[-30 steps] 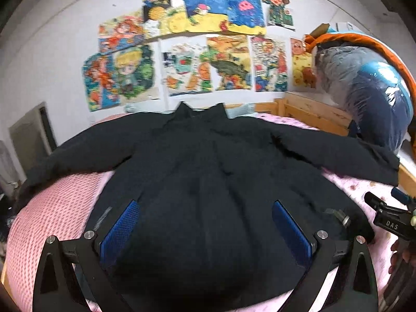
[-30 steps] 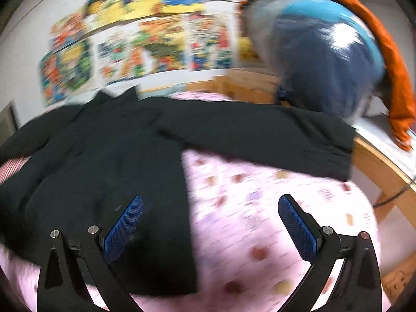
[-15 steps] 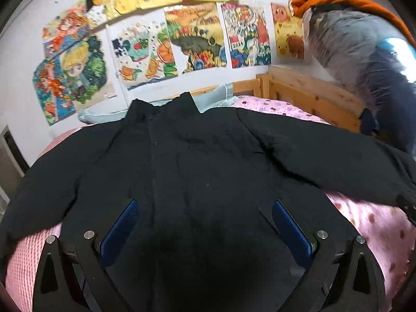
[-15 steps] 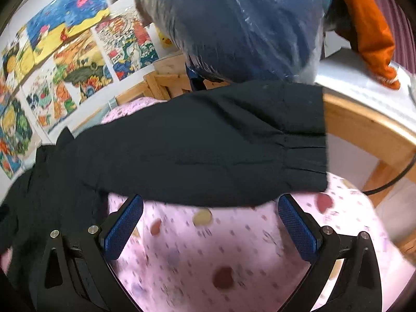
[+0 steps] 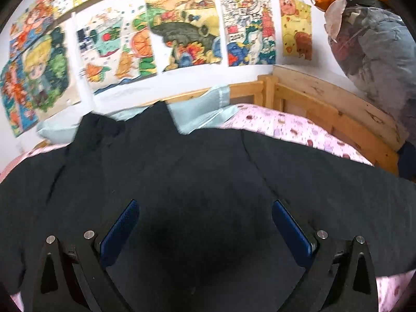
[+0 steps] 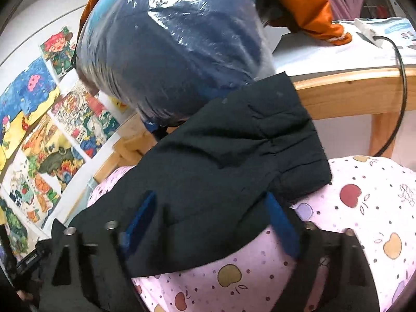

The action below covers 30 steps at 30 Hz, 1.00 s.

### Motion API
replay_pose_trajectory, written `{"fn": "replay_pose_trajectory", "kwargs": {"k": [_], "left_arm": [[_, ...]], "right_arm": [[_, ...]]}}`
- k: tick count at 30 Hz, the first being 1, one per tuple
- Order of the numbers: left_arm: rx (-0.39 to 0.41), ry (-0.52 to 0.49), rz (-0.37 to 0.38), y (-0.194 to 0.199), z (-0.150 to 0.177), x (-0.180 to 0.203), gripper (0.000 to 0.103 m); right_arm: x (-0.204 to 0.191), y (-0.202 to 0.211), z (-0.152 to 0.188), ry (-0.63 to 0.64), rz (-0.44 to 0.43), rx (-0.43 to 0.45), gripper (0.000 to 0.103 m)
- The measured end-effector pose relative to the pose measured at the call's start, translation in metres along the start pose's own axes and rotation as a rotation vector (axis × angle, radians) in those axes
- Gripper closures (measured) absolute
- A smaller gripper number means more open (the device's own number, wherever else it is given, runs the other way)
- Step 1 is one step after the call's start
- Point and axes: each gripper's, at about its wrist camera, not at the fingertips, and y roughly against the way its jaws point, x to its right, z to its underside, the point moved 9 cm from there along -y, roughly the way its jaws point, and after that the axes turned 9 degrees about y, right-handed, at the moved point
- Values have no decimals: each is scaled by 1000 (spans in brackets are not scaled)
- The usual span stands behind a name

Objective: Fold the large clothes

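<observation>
A large black jacket lies spread face up on the pink bed, collar toward the wall. My left gripper hovers open just above its chest, near the right shoulder seam, with nothing between the blue pads. In the right wrist view the jacket's right sleeve runs diagonally, its gathered cuff at the bed's edge. My right gripper straddles the sleeve a little behind the cuff. Its jaws are closing, the sleeve fabric lies between them, and the cloth starts to wrinkle there.
The pink apple-print bedsheet lies under the jacket. A wooden bed frame runs behind it, with a light blue pillow and posters on the wall. A plastic-wrapped blue bundle, an orange garment and a white desk with a cable stand close by on the right.
My left gripper has moved along the jacket from the hem up toward the collar and right shoulder. My right gripper has rolled, come down over the right sleeve, and its jaws have narrowed around it.
</observation>
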Motion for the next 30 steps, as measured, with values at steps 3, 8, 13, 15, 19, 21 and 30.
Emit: {"fn": "replay_pose_trajectory", "kwargs": {"k": [3, 8, 13, 15, 19, 21, 30], "left_arm": [[-42, -25, 26, -36, -1, 11, 0], [-146, -59, 37, -85, 16, 25, 0], [-109, -118, 60, -87, 20, 25, 0], [-107, -106, 87, -78, 13, 15, 0], [-98, -36, 179, -36, -6, -18, 0], [-87, -5, 206, -11, -15, -41, 0], [-91, 259, 173, 69, -1, -199, 0]], "right_arm": [[9, 3, -5, -12, 27, 30, 75], [7, 13, -24, 46, 64, 43, 95], [-57, 56, -62, 225, 9, 182, 98], [-103, 68, -79, 330, -71, 228, 99], [-208, 83, -95, 525, -291, 250, 100], [-260, 90, -92, 616, -403, 232, 100], [-465, 130, 23, 980, -971, -13, 100]]}}
